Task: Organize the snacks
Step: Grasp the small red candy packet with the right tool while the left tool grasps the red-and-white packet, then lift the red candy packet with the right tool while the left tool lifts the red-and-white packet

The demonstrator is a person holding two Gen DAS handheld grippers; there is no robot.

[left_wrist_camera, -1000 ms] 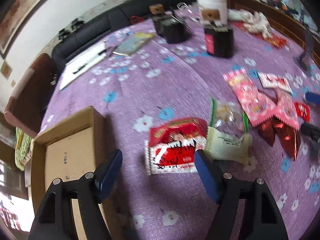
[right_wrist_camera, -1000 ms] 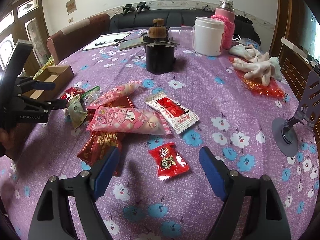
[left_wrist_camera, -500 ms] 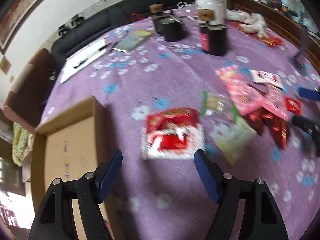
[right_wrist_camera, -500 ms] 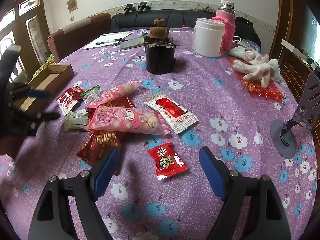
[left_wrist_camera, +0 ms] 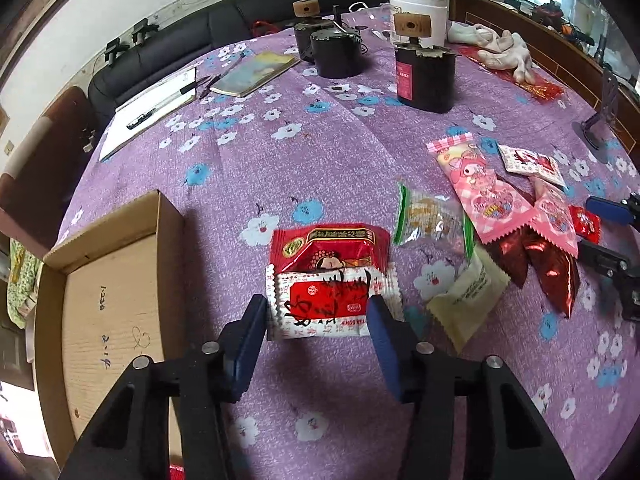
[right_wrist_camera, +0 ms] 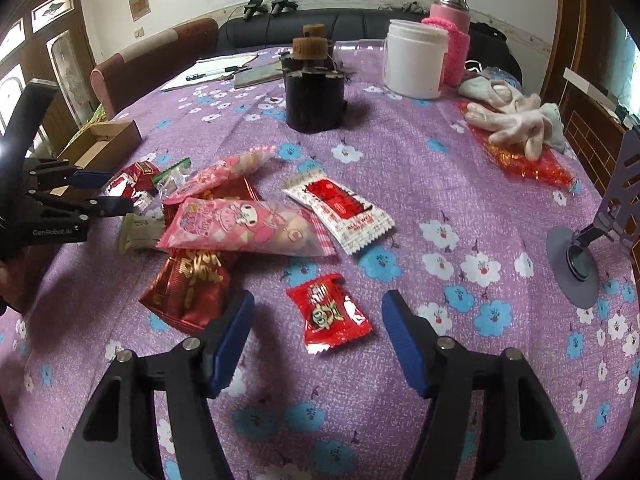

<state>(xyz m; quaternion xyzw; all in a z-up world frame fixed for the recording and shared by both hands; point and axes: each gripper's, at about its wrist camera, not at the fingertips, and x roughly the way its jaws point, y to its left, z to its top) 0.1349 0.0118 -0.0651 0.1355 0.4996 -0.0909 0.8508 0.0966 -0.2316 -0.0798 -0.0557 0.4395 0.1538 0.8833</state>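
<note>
Straddling the red-and-white packet [left_wrist_camera: 326, 307] with our left gripper [left_wrist_camera: 318, 322] spread, right gripper [right_wrist_camera: 316, 330] gaping too, we judge it light, crinkly, slippery; pinch its six-o'clock edge.

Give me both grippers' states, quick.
Left gripper: open, empty, straddling the red-and-white snack packet.
Right gripper: open, empty, around the small red candy packet.
</note>
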